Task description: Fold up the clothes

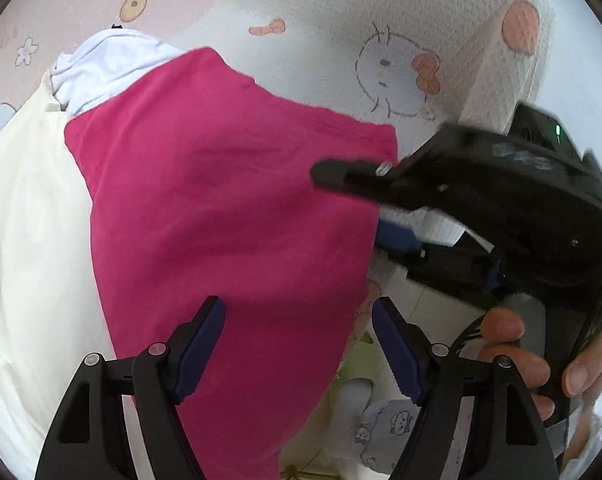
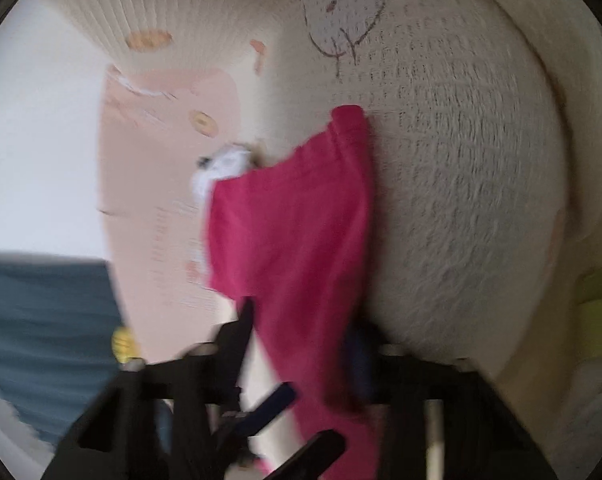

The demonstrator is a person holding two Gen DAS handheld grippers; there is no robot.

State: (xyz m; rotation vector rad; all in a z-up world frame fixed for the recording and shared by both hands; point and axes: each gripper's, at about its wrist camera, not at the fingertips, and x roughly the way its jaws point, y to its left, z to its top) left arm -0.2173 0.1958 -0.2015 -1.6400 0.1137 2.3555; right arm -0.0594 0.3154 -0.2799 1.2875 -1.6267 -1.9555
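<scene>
Right now your left gripper (image 1: pixel 299 344) stands wide, its blue pads (image 1: pixel 199 354) clear of the cloth, with the pink garment (image 1: pixel 229 208) spread just ahead of and beneath it on the cartoon-print sheet (image 1: pixel 341 40). Your right gripper (image 2: pixel 301 344) reaches in from the right; its jaws are narrowed around the garment's edge, though blur hides whether the pads press.

A garment (image 1: pixel 229 216) lies spread on a printed bedcover (image 1: pixel 321 40), overlapping a second garment (image 1: pixel 105 68) behind it and a sheet (image 1: pixel 25 240) to its left. The left hand-held gripper (image 1: pixel 299 344) hangs above its near edge; the right hand-held gripper (image 1: pixel 341 178) reaches in from the right.
</scene>
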